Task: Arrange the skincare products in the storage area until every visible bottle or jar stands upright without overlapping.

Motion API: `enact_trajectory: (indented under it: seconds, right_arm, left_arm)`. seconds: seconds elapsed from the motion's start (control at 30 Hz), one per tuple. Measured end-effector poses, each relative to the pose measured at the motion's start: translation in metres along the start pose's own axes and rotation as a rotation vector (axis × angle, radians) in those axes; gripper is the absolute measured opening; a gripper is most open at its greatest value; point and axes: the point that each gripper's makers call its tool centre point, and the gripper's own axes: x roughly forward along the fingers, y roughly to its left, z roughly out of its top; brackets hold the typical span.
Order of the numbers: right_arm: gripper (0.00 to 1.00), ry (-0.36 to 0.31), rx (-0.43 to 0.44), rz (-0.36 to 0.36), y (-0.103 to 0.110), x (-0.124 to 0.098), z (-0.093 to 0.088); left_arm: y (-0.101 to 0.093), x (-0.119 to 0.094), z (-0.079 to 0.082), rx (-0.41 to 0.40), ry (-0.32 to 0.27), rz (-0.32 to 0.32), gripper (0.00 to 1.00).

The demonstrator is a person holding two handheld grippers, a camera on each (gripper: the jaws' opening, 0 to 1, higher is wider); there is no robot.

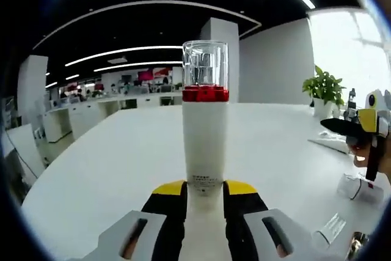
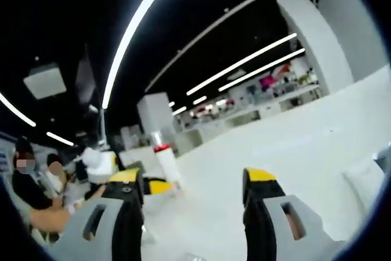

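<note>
Skincare bottle (image 1: 204, 145), white and tall with a red band and a clear cap on top, stands upright on the white table (image 1: 98, 169), in the middle of the left gripper view. The left gripper (image 1: 204, 203) holds it low on the body, its two black-and-yellow jaws pressed against both sides near the bottom. In the right gripper view the same bottle (image 2: 168, 163) is seen small, on the far left side of the table, with the left gripper (image 2: 151, 186) at its base.

The right gripper (image 2: 192, 203) has its jaws wide apart and nothing is between them; it is well apart from the bottle. In the left gripper view it (image 1: 351, 128) appears at the right edge, held by a hand, above some clear items lying on the table that I cannot identify.

The step seems to be setting the bottle upright. To do it well, I think the bottle's bottom should sit flat on the table before the jaws open, and they should open slowly and evenly, because a tall narrow bottle gripped so low can tip easily.
</note>
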Motion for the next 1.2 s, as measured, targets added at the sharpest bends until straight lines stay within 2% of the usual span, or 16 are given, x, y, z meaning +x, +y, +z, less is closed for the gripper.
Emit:
enact_trajectory:
  seconds: [0.03, 0.07, 0.1, 0.2, 0.37, 0.53, 0.63, 0.93, 1.2]
  right_arm:
    - [0.66, 0.0, 0.001, 0.0, 0.0, 0.0, 0.0]
    - [0.66, -0.001, 0.002, 0.002, 0.0, 0.0, 0.0]
    - [0.66, -0.001, 0.004, 0.005, 0.001, 0.0, 0.0]
    - [0.66, 0.002, 0.01, 0.009, 0.002, 0.001, -0.001]
    - [0.65, 0.006, 0.015, 0.005, -0.001, 0.002, -0.003]
    - [0.65, 0.005, 0.017, 0.007, 0.002, 0.001, -0.003]
    - [0.65, 0.008, 0.019, 0.009, 0.002, 0.001, -0.004]
    - [0.65, 0.011, 0.021, 0.003, 0.001, 0.001, -0.005]
    - [0.64, 0.013, 0.021, 0.003, 0.001, 0.001, -0.006]
  left_arm:
    - [-0.001, -0.002, 0.001, 0.001, 0.005, -0.004, 0.15]
    - [-0.001, -0.005, 0.002, 0.004, 0.006, -0.01, 0.0]
    - [-0.005, -0.009, 0.007, -0.001, -0.02, -0.031, 0.02]
    - [-0.015, -0.01, 0.005, 0.002, -0.017, -0.064, 0.0]
    - [-0.013, 0.001, -0.005, 0.054, 0.003, -0.05, 0.0]
    - [-0.015, 0.002, -0.003, 0.066, -0.015, -0.061, 0.0]
    - [-0.018, 0.006, -0.001, 0.099, -0.035, -0.075, 0.01]
    - [-0.014, 0.019, -0.003, 0.181, -0.033, -0.036, 0.01]
    - [-0.013, 0.02, -0.001, 0.164, -0.037, -0.043, 0.01]
